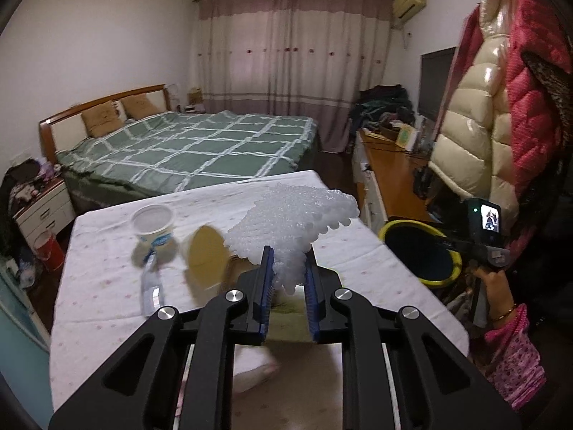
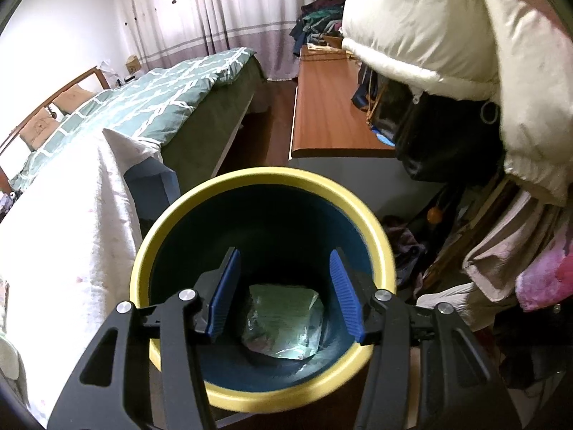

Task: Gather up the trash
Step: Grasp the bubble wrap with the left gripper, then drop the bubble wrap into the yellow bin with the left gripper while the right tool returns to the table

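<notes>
My left gripper [image 1: 289, 256] is shut on a sheet of white bubble wrap [image 1: 293, 215] and holds it above the white-clothed table [image 1: 107, 286]. On the table lie a white paper cup [image 1: 154, 227], a tan round lid [image 1: 206, 256] and a small clear plastic bottle [image 1: 150, 286]. My right gripper [image 2: 284, 261] is open and empty, right above the yellow-rimmed dark bin [image 2: 265, 182]. A crumpled greenish wrapper [image 2: 283, 319] lies at the bin's bottom. The bin also shows in the left wrist view [image 1: 419, 247], past the table's right edge.
A green checked bed [image 1: 193, 147] stands behind the table. A wooden desk [image 2: 326, 107] is beyond the bin. Puffy coats [image 2: 447, 36] hang close on the right. A nightstand [image 1: 43, 211] and a red bucket [image 1: 50, 251] stand at the left.
</notes>
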`<state>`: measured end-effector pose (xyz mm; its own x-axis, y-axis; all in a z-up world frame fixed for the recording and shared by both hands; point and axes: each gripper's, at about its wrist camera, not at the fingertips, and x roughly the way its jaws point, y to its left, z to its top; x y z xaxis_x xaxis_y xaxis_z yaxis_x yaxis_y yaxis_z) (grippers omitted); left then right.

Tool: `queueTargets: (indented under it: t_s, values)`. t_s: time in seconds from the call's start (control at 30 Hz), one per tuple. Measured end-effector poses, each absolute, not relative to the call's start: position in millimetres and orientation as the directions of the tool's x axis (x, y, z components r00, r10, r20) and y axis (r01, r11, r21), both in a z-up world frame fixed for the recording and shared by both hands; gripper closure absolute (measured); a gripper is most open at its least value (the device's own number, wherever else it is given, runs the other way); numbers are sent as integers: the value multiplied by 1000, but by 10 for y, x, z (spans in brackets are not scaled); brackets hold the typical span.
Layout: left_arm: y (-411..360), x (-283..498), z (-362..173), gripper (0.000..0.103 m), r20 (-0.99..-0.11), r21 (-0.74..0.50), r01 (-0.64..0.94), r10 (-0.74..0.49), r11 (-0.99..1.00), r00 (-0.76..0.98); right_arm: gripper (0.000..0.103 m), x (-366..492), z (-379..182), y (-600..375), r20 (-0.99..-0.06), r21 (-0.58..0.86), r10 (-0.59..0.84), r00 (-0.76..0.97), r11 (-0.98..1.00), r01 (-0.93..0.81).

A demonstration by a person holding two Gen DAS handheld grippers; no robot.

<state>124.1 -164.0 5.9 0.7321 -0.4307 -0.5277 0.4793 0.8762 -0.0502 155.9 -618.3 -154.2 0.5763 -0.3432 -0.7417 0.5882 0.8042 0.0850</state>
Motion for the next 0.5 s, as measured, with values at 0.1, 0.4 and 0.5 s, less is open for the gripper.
queueTargets:
  t_s: [0.1,0.4,0.5]
  values:
    - [-1866,1276,55,86,-530,-63,520,-470,852,706,53,1448,-1486,-6213,-731,79,-357,581,802,592]
    - [-3034,1513,-110,86,-566,-80,678,-593,731,572,53,1026,-1322,-6344,-692,52,-409,595,794,605]
    - [-3502,1619,-225,86,-594,-91,723,-620,685,513,53,878,-1276,-6351,-679,42,-420,603,797,602]
